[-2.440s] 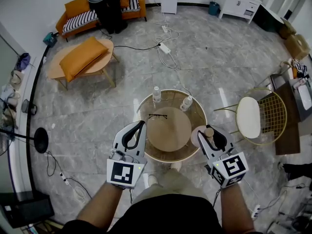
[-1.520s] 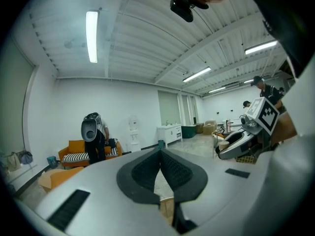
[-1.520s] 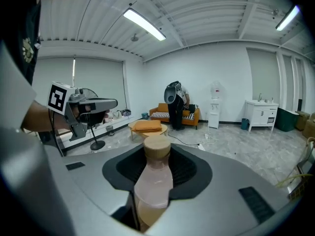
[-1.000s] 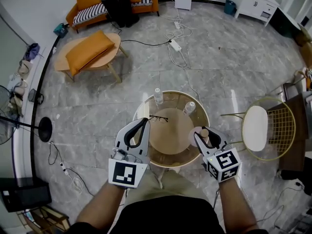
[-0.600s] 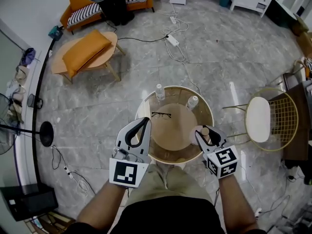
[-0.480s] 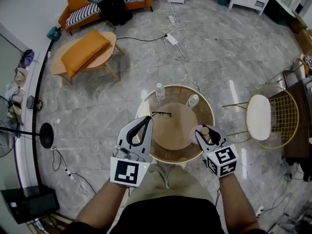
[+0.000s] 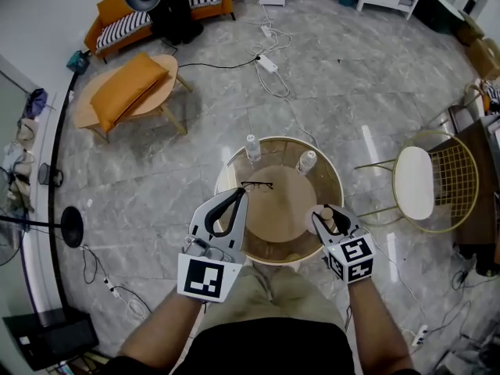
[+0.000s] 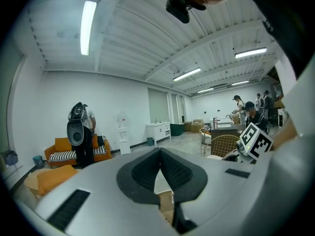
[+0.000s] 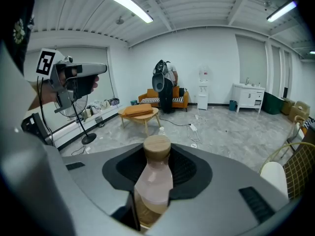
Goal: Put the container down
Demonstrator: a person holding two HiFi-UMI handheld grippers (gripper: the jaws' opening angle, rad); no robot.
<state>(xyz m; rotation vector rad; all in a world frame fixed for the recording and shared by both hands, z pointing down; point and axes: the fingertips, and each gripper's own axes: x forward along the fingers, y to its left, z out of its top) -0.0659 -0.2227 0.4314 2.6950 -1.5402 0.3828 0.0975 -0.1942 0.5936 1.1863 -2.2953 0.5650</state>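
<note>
Currently pinching one container (image 9: pixel 153 188) upright in the right gripper (image 7: pixel 329 219), over the near right edge of the round table (image 7: pixel 325 180): smooth frosted pinkish bottle, rounded shoulders, flat wood-toned cap. Cannot tell whether resting on the glass. Off the near left edge, left gripper (image 7: pixel 233 198) pressed together at the tips on nothing. At the far edge, two clear plastic bottles (image 7: pixel 252 148) (image 7: pixel 306 161), upright. Just nearer, one thin dark pair of glasses (image 7: pixel 256 185) on the tan wooden centre disc.
</note>
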